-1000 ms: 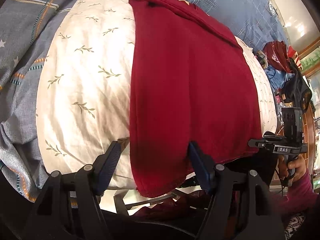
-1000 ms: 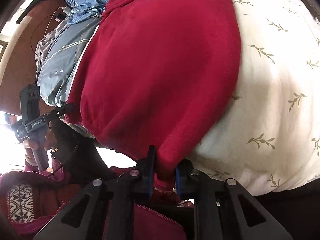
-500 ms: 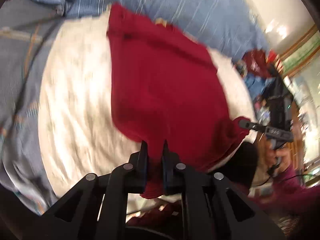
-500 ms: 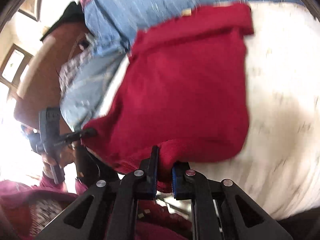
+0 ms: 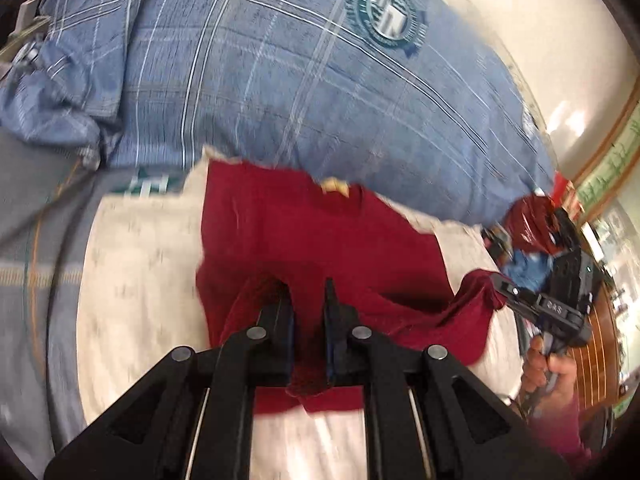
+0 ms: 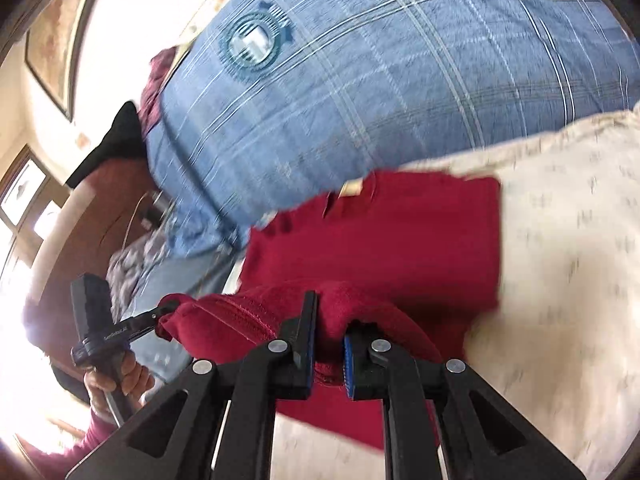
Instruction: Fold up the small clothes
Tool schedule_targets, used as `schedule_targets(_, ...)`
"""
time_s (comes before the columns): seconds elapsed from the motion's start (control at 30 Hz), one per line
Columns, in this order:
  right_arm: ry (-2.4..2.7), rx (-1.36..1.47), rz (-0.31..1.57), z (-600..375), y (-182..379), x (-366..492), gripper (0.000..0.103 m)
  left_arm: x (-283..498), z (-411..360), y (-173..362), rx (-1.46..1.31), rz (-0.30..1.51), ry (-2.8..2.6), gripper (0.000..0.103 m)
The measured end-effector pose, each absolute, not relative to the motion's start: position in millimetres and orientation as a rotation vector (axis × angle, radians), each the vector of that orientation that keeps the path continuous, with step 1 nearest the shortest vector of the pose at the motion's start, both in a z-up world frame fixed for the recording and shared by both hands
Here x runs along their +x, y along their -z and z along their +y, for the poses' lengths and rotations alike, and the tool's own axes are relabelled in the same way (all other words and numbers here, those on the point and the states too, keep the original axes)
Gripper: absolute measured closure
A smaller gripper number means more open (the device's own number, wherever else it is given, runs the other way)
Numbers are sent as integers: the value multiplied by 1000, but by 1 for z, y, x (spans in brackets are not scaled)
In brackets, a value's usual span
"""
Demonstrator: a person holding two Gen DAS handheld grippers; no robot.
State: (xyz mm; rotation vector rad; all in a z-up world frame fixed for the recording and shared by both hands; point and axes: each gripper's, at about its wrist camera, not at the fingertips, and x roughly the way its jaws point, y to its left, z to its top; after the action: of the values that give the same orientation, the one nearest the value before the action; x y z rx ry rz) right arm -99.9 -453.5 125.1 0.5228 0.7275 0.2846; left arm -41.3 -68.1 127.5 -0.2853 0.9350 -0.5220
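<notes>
I am holding the red garment (image 5: pixel 320 240) by its near hem with both tools; the left gripper (image 5: pixel 307 308) is clenched on a bunch of red cloth, its jaws standing close together with the fabric pinched between them; the right gripper (image 6: pixel 329 320) is gripping another fold of the same hem, red cloth bulging up between its blue pads (image 6: pixel 349 360); the garment is lying on the cream leaf-print sheet (image 5: pixel 140 280), its far edge with a pale label touching the blue plaid pillow (image 5: pixel 300 80), while the near part is lifting off the sheet and sagging between my two tools; in the left wrist view I am seeing the right gripper off to the right side, with a red corner hanging from its tip; in the right wrist view the left gripper is showing low at the left, likewise with cloth at its tip; a grey striped blanket (image 5: pixel 36 260) is lying beside the sheet; both views are blurring.
</notes>
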Motion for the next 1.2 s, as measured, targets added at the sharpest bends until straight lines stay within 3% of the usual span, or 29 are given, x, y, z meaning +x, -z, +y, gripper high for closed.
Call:
schedule_targets(0.3, -187, 550, 776, -485, -91, 1, 93, 61, -100, -94, -224, 972, 419, 94)
schedule_targets(0.4, -173, 569, 791, -493, -74, 26, 89, 82, -104, -79, -238, 998, 422, 90)
schedule_targets(0.5, -188, 550, 808, -494, -72, 34, 78, 94, -104, -71, -258, 1014, 432, 73)
schedule_targets(0.53, -192, 567, 799, -497, -74, 33, 77, 95, -101, -71, -276, 1017, 446, 56)
schedule_targets(0.6, -212, 600, 773, -502, -78, 26, 73, 93, -94, -77, -307, 988, 454, 32)
schedule_targets(0.7, -195, 606, 770, -505, -83, 16, 70, 88, -79, -91, -354, 909, 445, 18)
schedule_targets(0.8, -122, 567, 709, -505, -97, 5, 56, 85, -77, -91, -344, 920, 439, 17)
schedule_targets(0.93, -179, 512, 656, -493, -113, 3, 56, 80, -95, -86, -269, 923, 453, 17)
schedule_targets(1.03, -156, 365, 737, -465, -102, 22, 70, 84, -109, -76, -209, 919, 402, 17)
schedule_targets(1.2, 63, 353, 874, -476, -52, 76, 78, 107, -115, -39, -177, 1048, 308, 17)
